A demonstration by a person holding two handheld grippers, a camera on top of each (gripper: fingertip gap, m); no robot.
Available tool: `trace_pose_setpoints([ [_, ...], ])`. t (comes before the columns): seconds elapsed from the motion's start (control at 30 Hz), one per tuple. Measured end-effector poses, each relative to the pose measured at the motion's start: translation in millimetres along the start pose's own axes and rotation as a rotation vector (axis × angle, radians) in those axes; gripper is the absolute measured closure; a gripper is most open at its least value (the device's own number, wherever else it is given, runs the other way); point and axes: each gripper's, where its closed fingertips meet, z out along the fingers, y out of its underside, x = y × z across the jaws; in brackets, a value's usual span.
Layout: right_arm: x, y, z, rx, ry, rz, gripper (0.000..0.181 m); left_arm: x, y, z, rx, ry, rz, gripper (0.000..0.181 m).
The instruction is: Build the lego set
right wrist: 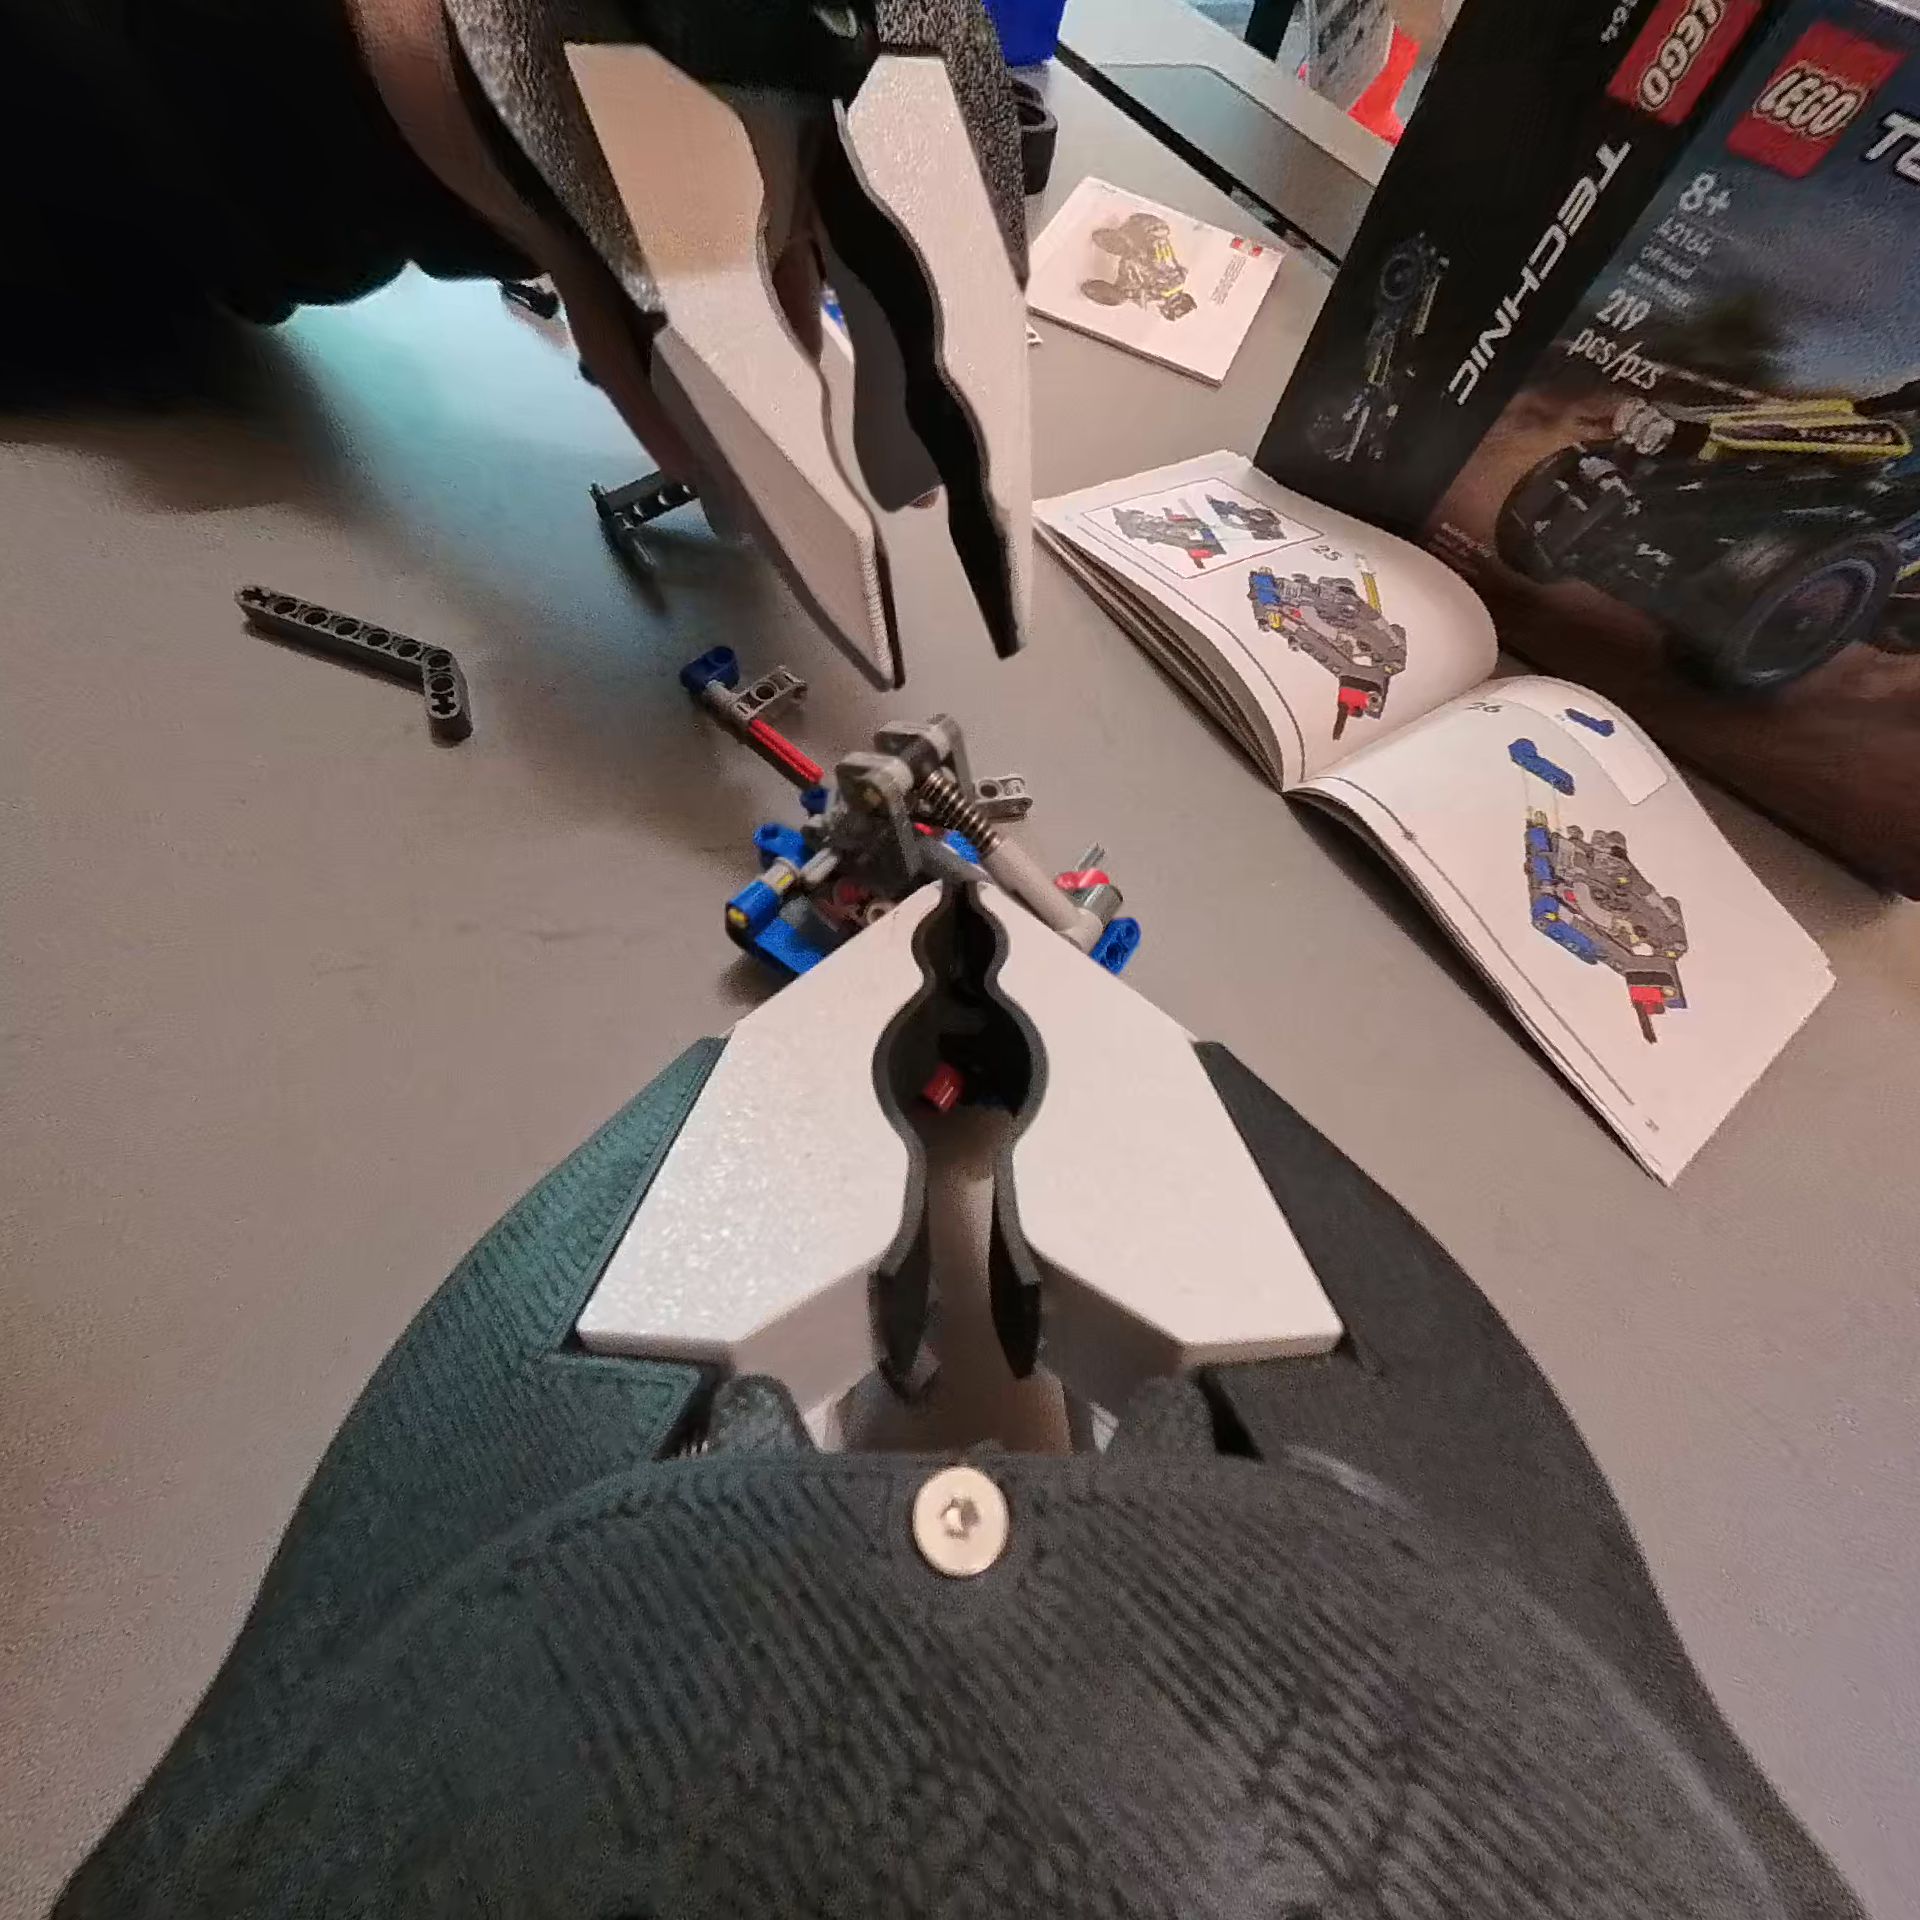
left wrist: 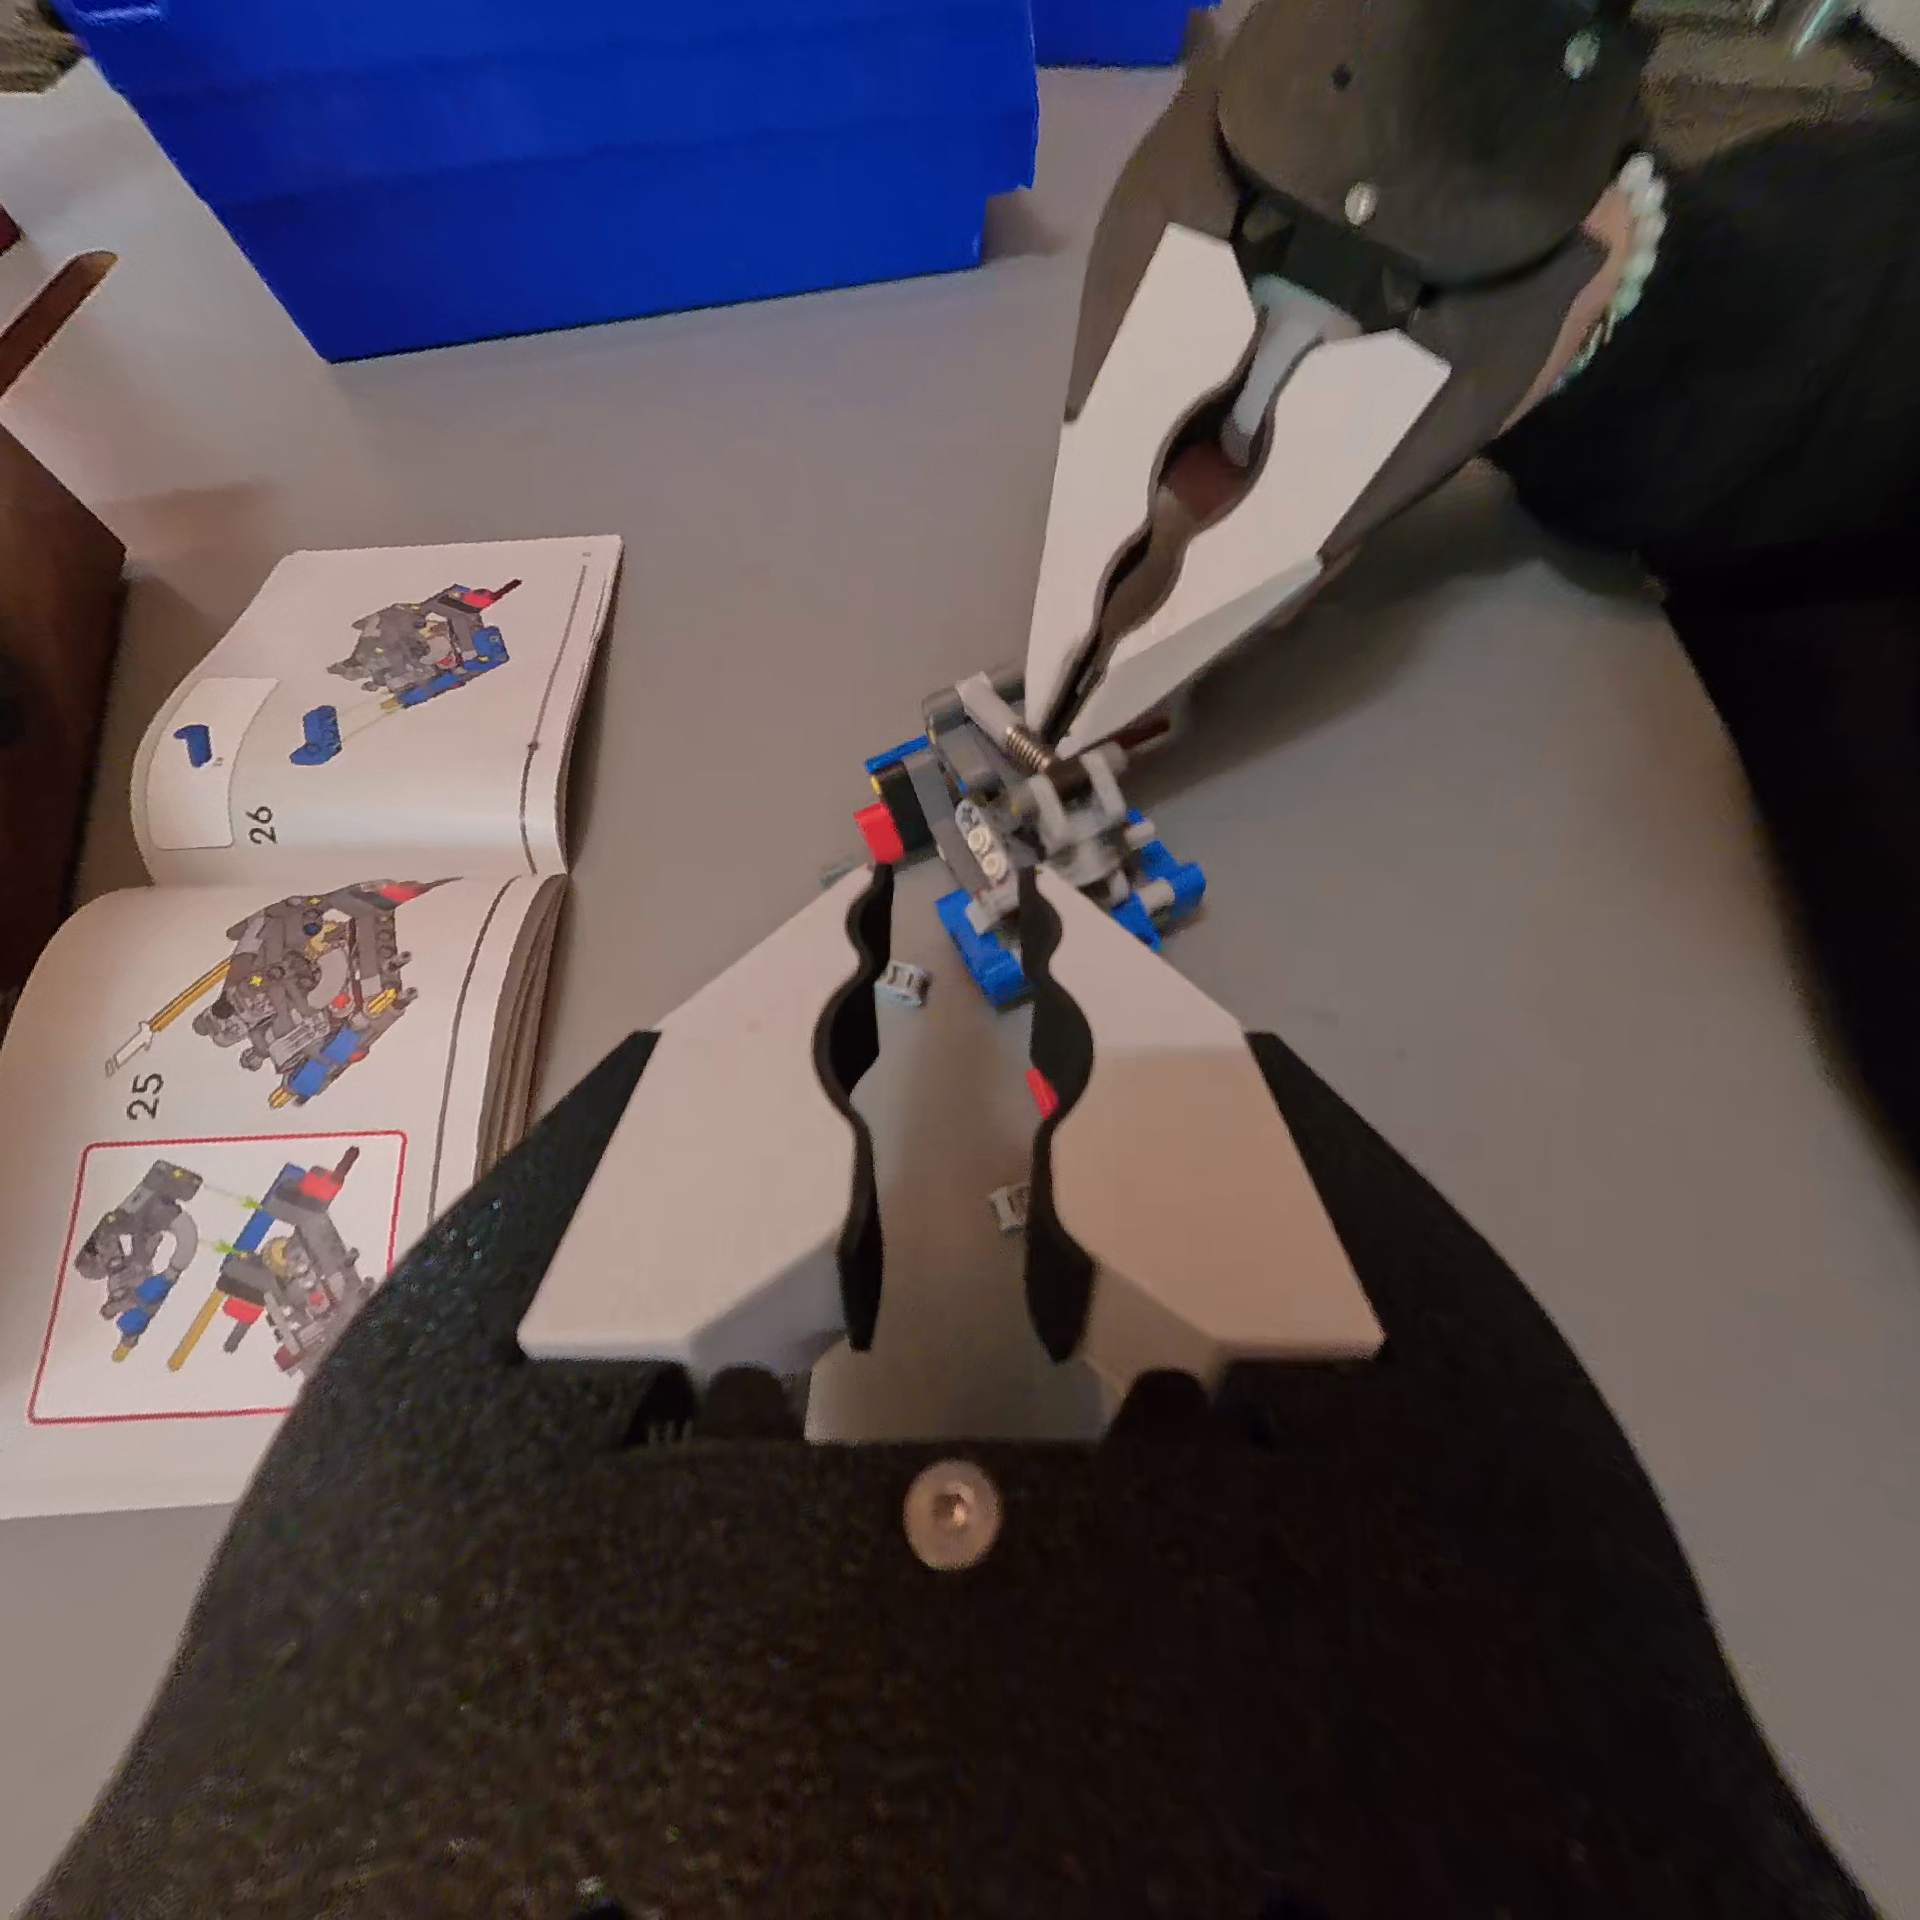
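Blue bin (left wrist: pixel 582 156) contents hidden, cut off at frame top, left gripper (left wrist: pixel 956 883) fingers spread, right gripper (right wrist: pixel 961 894) clenched at lego model (right wrist: pixel 914 862), grasp unclear.

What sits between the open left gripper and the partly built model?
Nothing visible does. The left gripper is already at the partly built model; a loose grey connector lies on the table below its fingers, not blocking.
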Motion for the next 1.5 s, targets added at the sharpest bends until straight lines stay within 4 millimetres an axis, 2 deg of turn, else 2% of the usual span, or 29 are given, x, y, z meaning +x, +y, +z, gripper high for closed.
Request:
trace_pose_setpoints([
  [0.1,-3.6,5.3,-4.7,-0.048,-0.015,0.028,0.175,4.9,7.6,2.3,-0.04,0.033,0.035,0.16],
  [0.27,-15.6,13.9,-13.1,-0.123,0.041,0.125,0.163,15.1,4.9,5.9,-0.042,0.079,0.071,0.16],
  [0.37,-22.6,19.4,-9.3,-0.152,0.102,0.198,0.161,17.1,9.5,12.2,-0.066,0.085,0.069,0.16],
  [0.47,-23.7,15.7,-0.3,-0.121,0.15,0.225,0.156,18.4,12.6,17.0,-0.086,0.084,0.067,0.158],
  [0.53,-20.0,13.2,3.6,-0.107,0.191,0.202,0.153,20.7,9.9,18.4,-0.071,0.076,0.089,0.156],
  [0.67,-12.0,8.4,5.5,-0.087,0.248,0.128,0.153,21.1,16.7,24.4,-0.125,0.038,0.137,0.157],
  [0.77,-7.7,8.6,4.5,-0.088,0.273,0.02,0.155,20.7,16.1,23.8,-0.124,0.028,0.159,0.163],
  [0.93,-14.4,7.6,5.4,-0.083,0.193,-0.112,0.152,19.4,17.0,22.1,-0.119,0.037,0.163,0.163],
  [1.0,-13.3,10.3,1.4,-0.113,0.163,-0.137,0.152,18.5,17.7,20.9,-0.123,0.029,0.167,0.162],
  [1.1,-4.0,14.5,-14.9,-0.174,0.172,-0.119,0.148,12.7,17.3,11.9,-0.137,-0.001,0.16,0.158],
  [1.2,16.6,1.8,-34.6,-0.138,0.277,-0.071,0.145,5.5,0.2,-2.8,-0.067,-0.044,0.137,0.156],
  [1.3,46.5,-26.5,-49.1,-0.052,0.419,-0.065,0.13,0.1,-24.8,-18.9,0.033,-0.099,0.102,0.15],
  [1.4,70.8,-62.2,-54.1,0.076,0.496,-0.048,0.124,-3.2,-49.1,-35.2,0.131,-0.192,0.067,0.131],
  [1.5,83.5,-89.8,-48.2,0.138,0.528,-0.05,0.114,1.4,-73.0,-54.7,0.281,-0.304,-0.002,0.105],
])
